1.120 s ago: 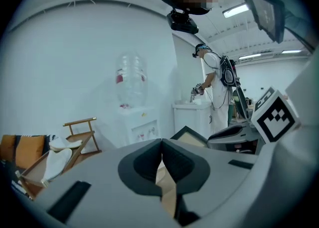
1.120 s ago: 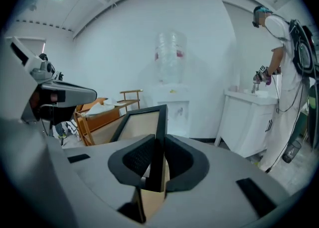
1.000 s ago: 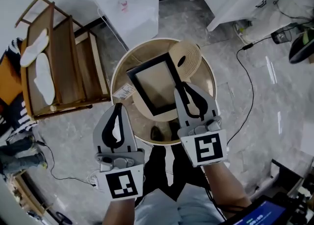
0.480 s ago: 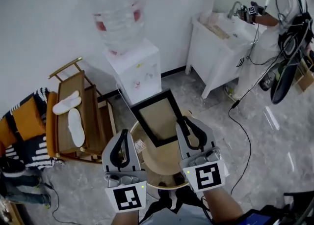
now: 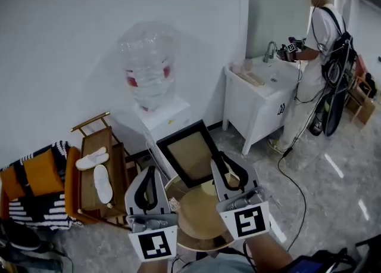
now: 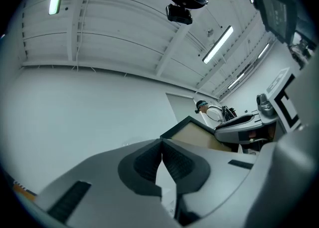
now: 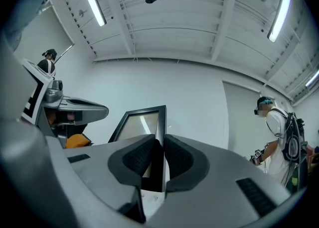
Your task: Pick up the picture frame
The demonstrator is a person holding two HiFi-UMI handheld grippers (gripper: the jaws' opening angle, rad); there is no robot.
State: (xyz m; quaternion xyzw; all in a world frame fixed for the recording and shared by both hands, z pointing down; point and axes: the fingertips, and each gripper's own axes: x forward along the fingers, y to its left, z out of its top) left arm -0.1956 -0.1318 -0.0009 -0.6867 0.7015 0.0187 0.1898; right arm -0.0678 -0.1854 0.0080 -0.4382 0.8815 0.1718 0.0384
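Note:
A black picture frame (image 5: pixel 189 154) with a tan inside is held up in the air, tilted, above the round wooden table (image 5: pixel 191 243). My right gripper (image 5: pixel 219 160) is shut on the frame's right edge. In the right gripper view the jaws pinch that thin black edge (image 7: pixel 160 122), with my right gripper (image 7: pixel 158 148) just below it. My left gripper (image 5: pixel 150 173) hangs to the left of the frame, apart from it. Its jaws meet with nothing between them in the left gripper view (image 6: pixel 162 145), where the frame (image 6: pixel 199 135) shows to the right.
A water dispenser (image 5: pixel 158 114) with a big clear bottle (image 5: pixel 147 66) stands behind the table. A wooden rack (image 5: pixel 110 164) with white slippers (image 5: pixel 102 182) is at the left. A white sink cabinet (image 5: pixel 259 102) and a person (image 5: pixel 321 33) are at the right. A black cable (image 5: pixel 293 173) runs across the floor.
The right gripper has lifted the picture frame off the round table and up into the air. The head view has swung up from the table toward the wall and room.

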